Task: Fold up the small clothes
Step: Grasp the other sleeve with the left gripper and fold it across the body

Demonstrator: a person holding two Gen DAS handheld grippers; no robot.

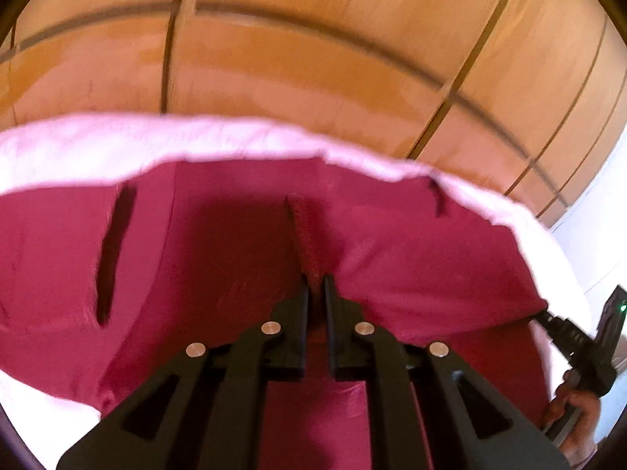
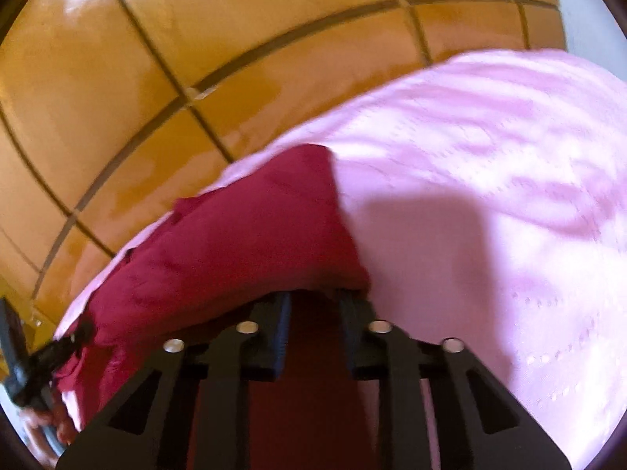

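Tilting downward, both claws — left claw, right claw — pinch the red garment closed.

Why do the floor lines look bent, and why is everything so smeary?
Left wrist view: the lens bows the tiled floor; the pink sheet edge is motion-smeared. Right wrist view: glare streaks the floor; a dark shadow falls on the sheet beside the red garment.

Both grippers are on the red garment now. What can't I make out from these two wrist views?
- Left wrist view: the red garment's near hem, hidden under the left gripper.
- Right wrist view: the right gripper fingertips, covered by draped red cloth.
- Both views: the garment's type, blurred and partly cut off.
- Pink sheet: its extent, cut by the frame edge.
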